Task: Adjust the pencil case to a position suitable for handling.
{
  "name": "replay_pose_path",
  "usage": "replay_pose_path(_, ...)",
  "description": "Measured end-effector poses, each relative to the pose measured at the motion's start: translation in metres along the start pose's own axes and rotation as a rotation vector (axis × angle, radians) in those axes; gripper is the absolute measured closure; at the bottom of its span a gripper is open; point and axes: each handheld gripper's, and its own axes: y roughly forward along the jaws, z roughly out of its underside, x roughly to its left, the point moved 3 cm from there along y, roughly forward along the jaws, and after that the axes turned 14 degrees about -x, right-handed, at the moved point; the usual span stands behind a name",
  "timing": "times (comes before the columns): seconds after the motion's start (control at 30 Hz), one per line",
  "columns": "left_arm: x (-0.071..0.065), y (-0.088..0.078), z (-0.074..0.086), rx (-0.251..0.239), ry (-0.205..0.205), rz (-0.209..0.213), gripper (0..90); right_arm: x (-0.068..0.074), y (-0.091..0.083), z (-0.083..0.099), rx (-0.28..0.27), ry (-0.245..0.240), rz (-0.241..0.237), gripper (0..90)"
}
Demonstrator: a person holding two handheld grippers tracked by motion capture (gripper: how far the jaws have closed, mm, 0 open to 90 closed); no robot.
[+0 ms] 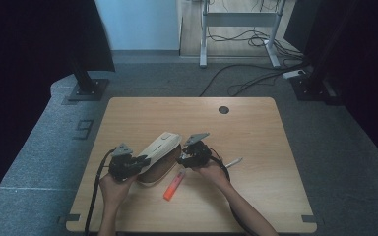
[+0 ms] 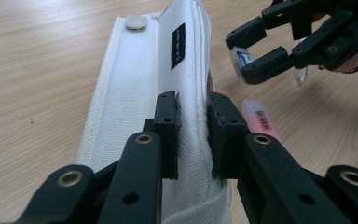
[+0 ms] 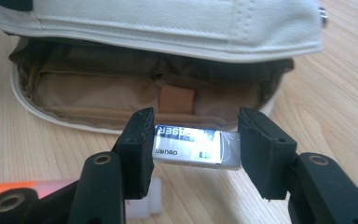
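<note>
Gripping the cream flap [image 2: 140, 88] of the pencil case [image 1: 158, 158] with the left gripper [image 2: 193, 135], fingers [image 2: 167, 130] pinching the fabric along a seam and holding it lifted. Lying near the front middle of the wooden desk [image 1: 256, 128], the case, mouth gaping toward the right gripper [image 3: 193, 149] and showing a tan lining with an inner pocket [image 3: 121, 95] and a small brown tab [image 3: 177, 99]. Clamping an eraser [image 3: 196, 148] end to end in the right gripper, fingers [image 3: 137, 149] pressing on its two short ends, white paper sleeve with dark lettering facing up. Hovering just in front of the open mouth of the case, above the desk surface and not yet inside. Lying flat on the desk just beside the case, an orange highlighter [image 1: 174, 185], near the person's right hand [image 1: 211, 171]. Resting farther right on the desk, a slim white pen [image 1: 234, 162], well apart from the case. Showing a metal snap button [image 2: 136, 22] near the far corner of the flap and a small black label [image 2: 178, 45] sewn along it.
</note>
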Motion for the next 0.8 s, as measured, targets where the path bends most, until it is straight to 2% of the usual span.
replay_pose_path(0.3,-0.001,0.0,0.0,-0.001,-0.001,0.005,75.1,0.01,0.017,-0.002,0.014,-0.013,-0.017,46.7)
replay_pose_path(0.57,-0.002,0.0,0.0,-0.002,-0.001,0.01,75.0,0.005,0.027,-0.004,0.021,-0.004,0.0,46.7)
replay_pose_path(0.8,-0.003,0.0,0.0,-0.002,-0.003,0.017,75.0,-0.006,0.039,-0.005,0.026,-0.001,0.029,46.7)
